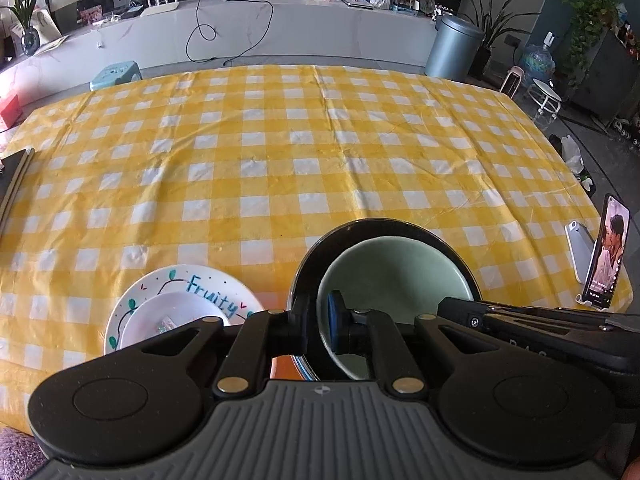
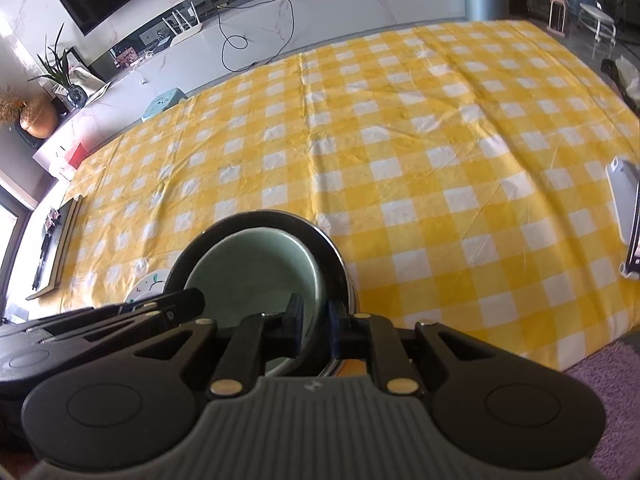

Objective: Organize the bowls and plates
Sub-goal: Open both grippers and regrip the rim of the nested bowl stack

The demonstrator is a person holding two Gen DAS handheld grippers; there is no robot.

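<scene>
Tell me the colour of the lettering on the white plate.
Blue "Fruity" lettering on the white plate, clearest in the left wrist view.

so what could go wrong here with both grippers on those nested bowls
1. The green bowl sits loose and tilted in the black bowl; it could slide out.
2. The left gripper and right gripper pinch opposite rims; uneven motion may twist a rim free.
3. The Fruity plate lies close beside.

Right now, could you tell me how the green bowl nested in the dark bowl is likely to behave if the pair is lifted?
The green bowl looks glazed ceramic, so probably stiff, fragile and slippery. It sits tilted and loose inside the dark bowl, so it may shift or clink. The left gripper and right gripper each pinch only the rims, so the pair could tip.
</scene>
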